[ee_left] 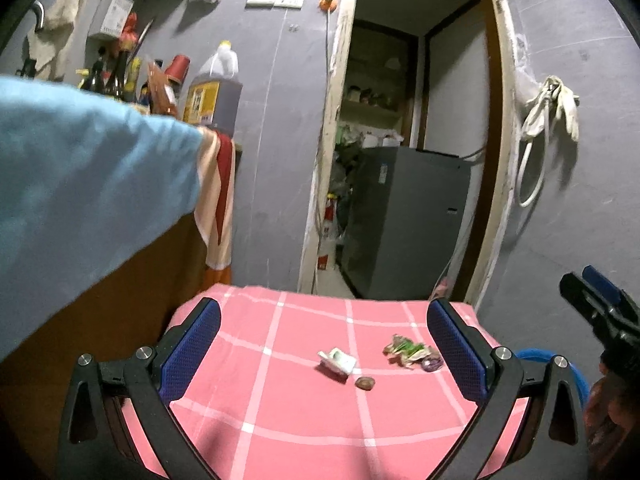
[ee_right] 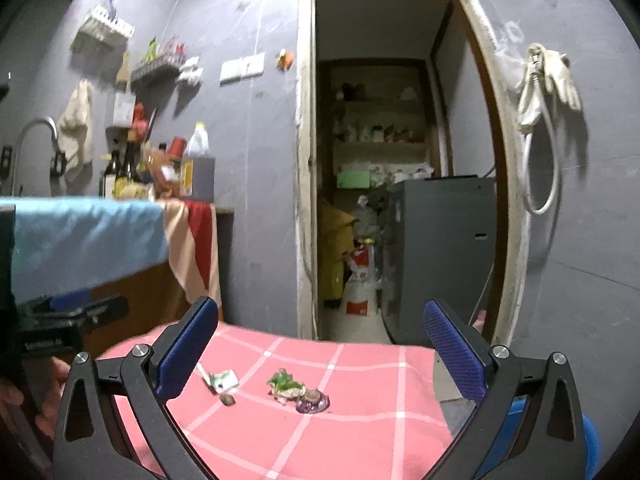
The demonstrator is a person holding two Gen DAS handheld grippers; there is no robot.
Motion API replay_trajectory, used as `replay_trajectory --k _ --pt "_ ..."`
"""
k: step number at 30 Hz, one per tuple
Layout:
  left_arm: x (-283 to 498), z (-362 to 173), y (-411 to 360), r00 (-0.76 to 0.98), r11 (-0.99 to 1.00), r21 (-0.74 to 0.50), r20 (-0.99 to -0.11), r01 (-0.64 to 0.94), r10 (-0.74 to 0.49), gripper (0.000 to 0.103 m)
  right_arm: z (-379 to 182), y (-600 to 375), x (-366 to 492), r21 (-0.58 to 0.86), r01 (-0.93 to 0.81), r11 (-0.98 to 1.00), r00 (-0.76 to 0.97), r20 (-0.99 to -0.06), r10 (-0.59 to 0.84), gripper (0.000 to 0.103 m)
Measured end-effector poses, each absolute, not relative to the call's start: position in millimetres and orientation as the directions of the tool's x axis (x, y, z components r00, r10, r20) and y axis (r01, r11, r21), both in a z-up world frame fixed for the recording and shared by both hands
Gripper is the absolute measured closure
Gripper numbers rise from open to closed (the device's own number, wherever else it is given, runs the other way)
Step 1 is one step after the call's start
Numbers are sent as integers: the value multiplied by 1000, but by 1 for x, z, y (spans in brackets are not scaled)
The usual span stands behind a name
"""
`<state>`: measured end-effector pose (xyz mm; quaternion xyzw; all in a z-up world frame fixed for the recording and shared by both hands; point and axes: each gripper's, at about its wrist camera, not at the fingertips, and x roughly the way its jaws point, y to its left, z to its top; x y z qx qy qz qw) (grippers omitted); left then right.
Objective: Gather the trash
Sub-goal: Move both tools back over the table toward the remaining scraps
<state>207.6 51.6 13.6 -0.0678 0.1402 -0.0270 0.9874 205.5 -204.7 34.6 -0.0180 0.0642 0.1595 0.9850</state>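
Note:
Trash lies on a pink checked tablecloth [ee_left: 304, 412] [ee_right: 360, 420]. A crumpled white and green wrapper [ee_left: 337, 362] [ee_right: 222, 381] lies beside a small brown scrap [ee_left: 365, 382] [ee_right: 228, 400]. To their right are green leafy scraps [ee_left: 405, 350] [ee_right: 285, 383] and a purple piece [ee_left: 431, 364] [ee_right: 313, 401]. My left gripper [ee_left: 324, 340] hangs open above the cloth, nothing between its blue pads. My right gripper [ee_right: 320, 344] is also open and empty, above the trash. The right gripper's fingers [ee_left: 592, 300] show at the right edge of the left wrist view.
A counter under a blue cloth [ee_left: 80, 184] [ee_right: 88, 236] stands at left, with bottles and an oil jug [ee_left: 214, 88] at the wall. Ahead is a doorway with a grey appliance [ee_left: 404, 220] [ee_right: 440, 256]. A blue bin rim [ee_left: 568, 364] [ee_right: 588, 436] sits right of the table.

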Motion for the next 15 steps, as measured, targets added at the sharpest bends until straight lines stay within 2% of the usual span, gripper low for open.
replay_trajectory --k 15 --pt "272 -22 56 851 988 -154 -515 24 -101 3 -17 -178 272 -77 -370 926 848 -436 302 0"
